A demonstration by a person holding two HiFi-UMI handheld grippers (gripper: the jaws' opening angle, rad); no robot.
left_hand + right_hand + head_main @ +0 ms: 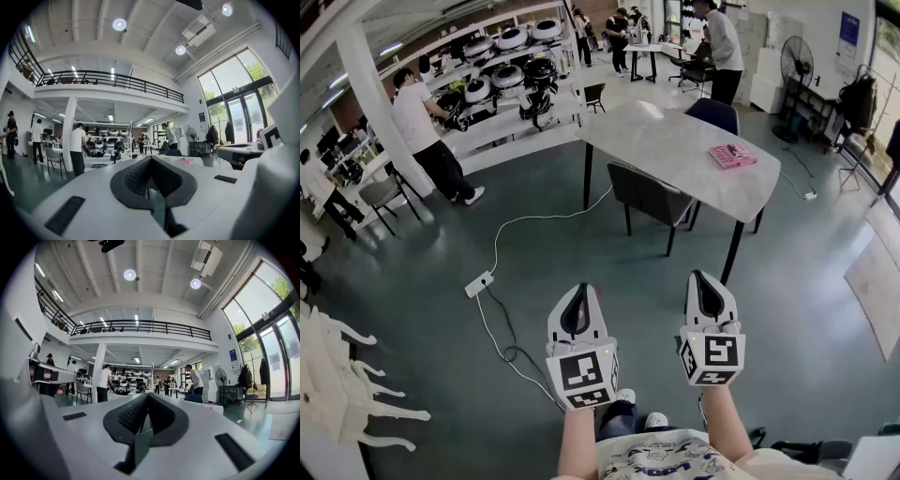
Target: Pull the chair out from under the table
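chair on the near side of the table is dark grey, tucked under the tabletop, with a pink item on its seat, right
No. The head view shows the pink item lying on the table, not on the seat. The dark grey chair is tucked under the near side.

A white power strip [479, 283] lies on the grey-green floor [412, 281] in the middle, with a white cable [525, 220] curving away to the far right and a black cable [511, 352] running nearer. A pink box [732, 156] sits far right. On the far left a person in a white shirt [422, 131] stands at a white shelving rack [511, 80] holding round white-and-black devices [513, 38], beside a white column [380, 103]. A grey chair [382, 193] stands left; a standing fan [796, 61] is far right, with another person [722, 47] near it
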